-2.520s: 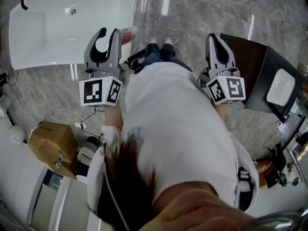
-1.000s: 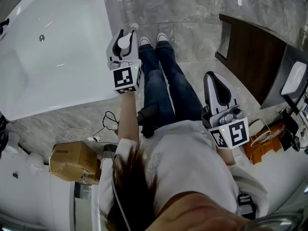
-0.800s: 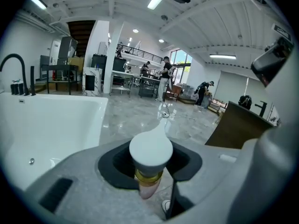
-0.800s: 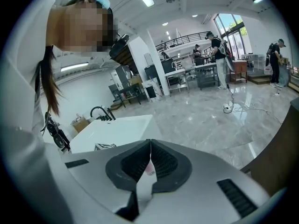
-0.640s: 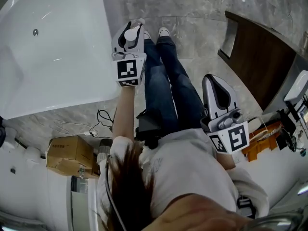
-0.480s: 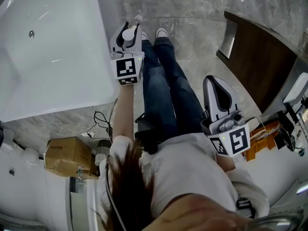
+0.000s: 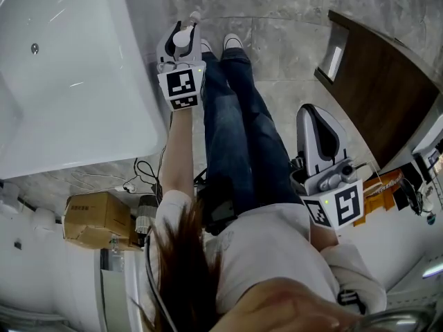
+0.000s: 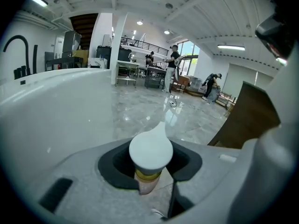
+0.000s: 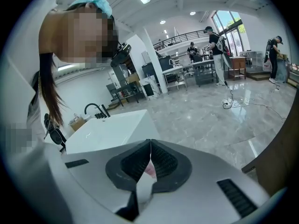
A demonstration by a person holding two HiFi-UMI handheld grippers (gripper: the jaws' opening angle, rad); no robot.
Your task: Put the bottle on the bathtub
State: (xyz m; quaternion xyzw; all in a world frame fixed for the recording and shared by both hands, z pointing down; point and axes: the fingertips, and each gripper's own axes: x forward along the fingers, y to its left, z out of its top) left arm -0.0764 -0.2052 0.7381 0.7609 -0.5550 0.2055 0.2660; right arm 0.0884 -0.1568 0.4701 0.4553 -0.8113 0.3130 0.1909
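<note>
In the head view the left tool (image 7: pixel 183 30) is stretched forward over the grey floor (image 7: pixel 291 19), just beside the outer wall of the white bathtub (image 7: pixel 131 116) and near the person's shoes (image 7: pixel 232 43). It holds the bottle (image 7: pixel 183 39), of which only the white cap shows from above. The bottle is not on the bathtub; it is in the air beside it.

The left gripper view adds more. The two jaws of the left tool (image 8: pixel 150 171) press on the bottle (image 8: pixel 150 150) from both sides, at about a middle opening. Under the rounded cap with a small pointed tip there is a yellow ring and a pinkish body. The bathtub (image 8: pixel 56 101) fills the left side of this view, with a black tap (image 8: pixel 16 45) at its far end.

The right tool (image 7: pixel 315 116) hangs by the person's right side, well apart from the bathtub. In the right gripper view the jaws of the right tool (image 9: pixel 150 155) meet in a thin line, with nothing gripped. The bathtub (image 9: pixel 112 129) lies farther off there.

Only the head view shows the cardboard box (image 7: pixel 93 220) on the floor.
</note>
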